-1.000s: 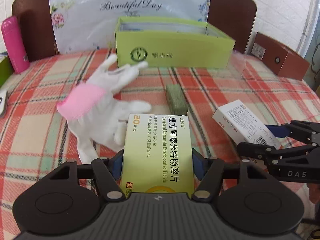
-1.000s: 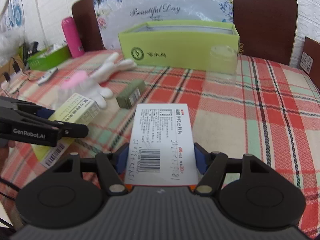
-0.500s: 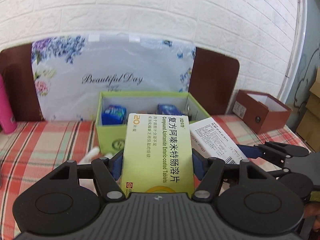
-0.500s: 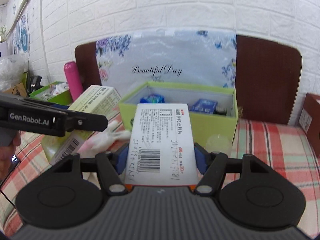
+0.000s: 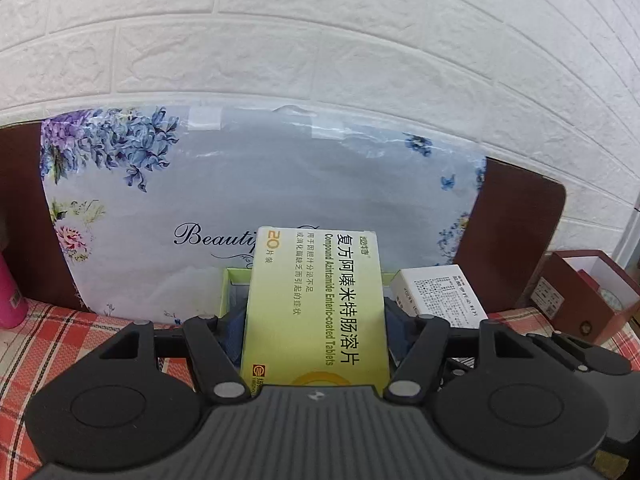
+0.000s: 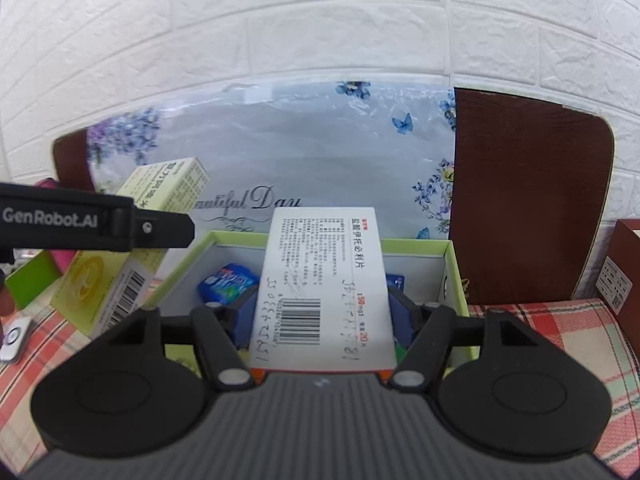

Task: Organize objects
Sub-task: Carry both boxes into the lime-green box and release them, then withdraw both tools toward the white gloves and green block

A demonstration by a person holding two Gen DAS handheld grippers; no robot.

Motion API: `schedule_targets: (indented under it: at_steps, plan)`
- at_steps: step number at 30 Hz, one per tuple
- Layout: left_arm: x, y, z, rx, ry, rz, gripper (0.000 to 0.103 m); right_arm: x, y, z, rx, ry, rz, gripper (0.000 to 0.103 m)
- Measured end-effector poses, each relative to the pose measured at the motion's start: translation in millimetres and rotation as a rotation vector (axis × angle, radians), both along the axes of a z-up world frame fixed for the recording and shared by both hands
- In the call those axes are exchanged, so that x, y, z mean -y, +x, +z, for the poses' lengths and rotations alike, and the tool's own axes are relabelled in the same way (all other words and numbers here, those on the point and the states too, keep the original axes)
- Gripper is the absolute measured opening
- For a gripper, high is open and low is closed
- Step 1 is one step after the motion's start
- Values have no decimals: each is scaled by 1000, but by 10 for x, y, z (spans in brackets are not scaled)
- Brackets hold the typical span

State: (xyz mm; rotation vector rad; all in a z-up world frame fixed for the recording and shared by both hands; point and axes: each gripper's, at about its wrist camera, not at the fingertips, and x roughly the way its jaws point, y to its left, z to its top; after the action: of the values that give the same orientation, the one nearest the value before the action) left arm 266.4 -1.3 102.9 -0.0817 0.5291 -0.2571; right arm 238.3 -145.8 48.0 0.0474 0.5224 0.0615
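Yellow box (image 5: 316, 304): "Compound Azintamide Enteric-coated Tablets"; left gripper (image 6: 160, 228): "GenRobot.AI".

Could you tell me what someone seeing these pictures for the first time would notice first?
Most striking are the two medicine boxes held up front: a yellow-green tablet box clamped in the left gripper, and a white barcoded box clamped in the right gripper. Just beyond them sits an open green storage box holding blue packets, backed by a floral "Beautiful Day" bag.

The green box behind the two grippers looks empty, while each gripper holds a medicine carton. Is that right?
Not empty: the right wrist view shows a blue packet inside the green box. The left gripper holds the yellow-green carton, the right gripper the white carton.
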Motion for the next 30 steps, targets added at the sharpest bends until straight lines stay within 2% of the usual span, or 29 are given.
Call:
schedule_targets:
  at_steps: [7,8,9,10,11,13,15,22,30]
  plan:
    - [89,430,-244,-29,44,-3,69,-107,431,-324,-45,-19,-17,66]
    - [97,459,-298,-26,51,-7,70,-122,475,-374,-59,-23,-4,66]
    - [102,482,-353,-31,60,-7,77,-141,497,-425,-68,-29,19,66]
    - [98,504,-406,-48,70,0,80,-147,502,-467,-71,-35,36,72]
    - [84,509,-451,-56,71,11,82,-153,487,-499,-64,-42,38,84]
    - [33,497,-517,-53,52,14,82,-164,442,-545,-33,-66,32,92]
    - [-11,503,-556,-76,34,26,82,-175,424,-581,-36,-89,31,95]
    - [-85,325,-427,-60,42,21,82,-150,235,-403,-9,-73,16,100]
    - [-191,-229,-165,-36,79,-11,83,-59,-385,-59,85,-14,27,103]
